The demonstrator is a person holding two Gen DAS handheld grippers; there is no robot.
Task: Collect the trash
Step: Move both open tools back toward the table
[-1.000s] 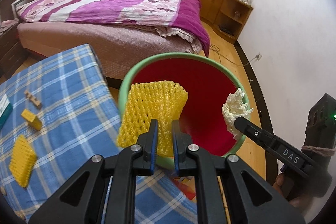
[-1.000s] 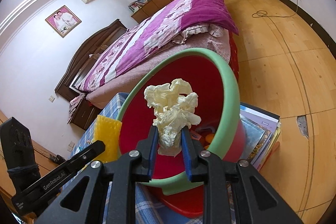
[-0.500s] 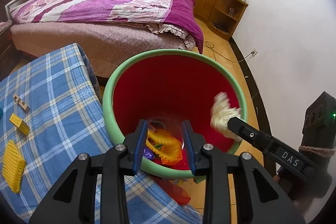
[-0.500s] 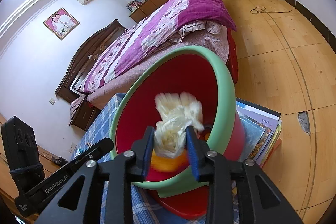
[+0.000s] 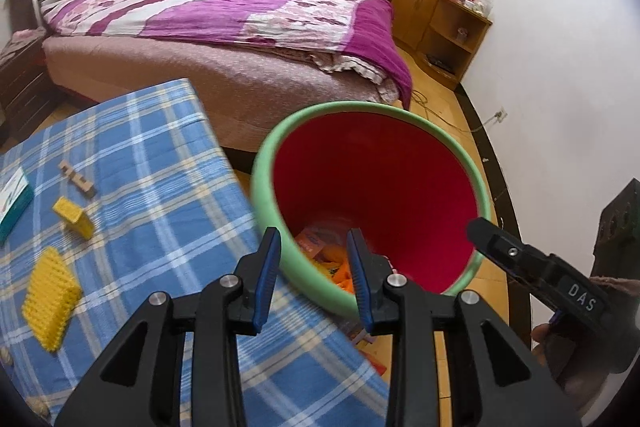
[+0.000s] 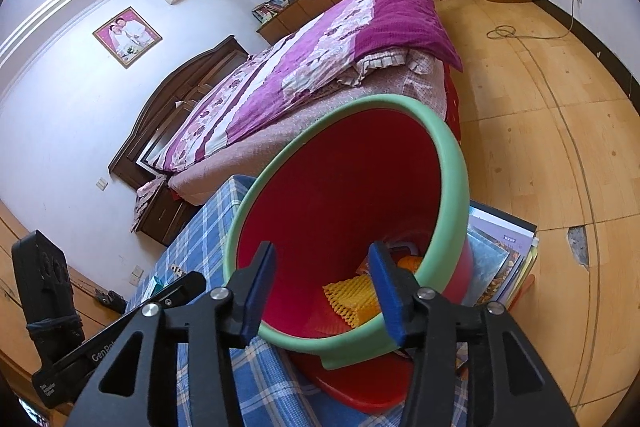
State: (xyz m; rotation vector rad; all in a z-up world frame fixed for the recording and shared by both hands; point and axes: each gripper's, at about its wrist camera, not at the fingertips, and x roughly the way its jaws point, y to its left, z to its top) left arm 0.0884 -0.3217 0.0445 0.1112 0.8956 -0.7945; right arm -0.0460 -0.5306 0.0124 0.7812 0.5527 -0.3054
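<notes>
A red bin with a green rim [image 5: 368, 107] stands beside the blue plaid table [image 5: 160, 167]. My left gripper [image 5: 313, 233] hangs over the bin's near rim, open and empty. My right gripper [image 6: 322, 247] is over the same bin [image 6: 452, 187], its jaws opening with nothing between them. A yellow foam net [image 6: 352, 297] lies at the bottom among orange wrappers [image 5: 336, 269]. The white crumpled paper is out of sight. On the table lie a yellow foam net [image 5: 48, 303], a small yellow block [image 5: 74, 213], a wooden piece [image 5: 76, 179] and a teal box [image 5: 14, 203].
A stack of magazines [image 6: 504, 259] lies on the floor right of the bin. A bed with a purple cover [image 5: 240, 11] stands beyond the table. Wooden cabinets [image 5: 440, 15] line the far wall. A cable [image 6: 504, 33] lies on the wood floor.
My left gripper opened and its yellow foam net dropped into the bin. My right gripper opened and its white crumpled paper fell in too. The left gripper shifted towards the table.
</notes>
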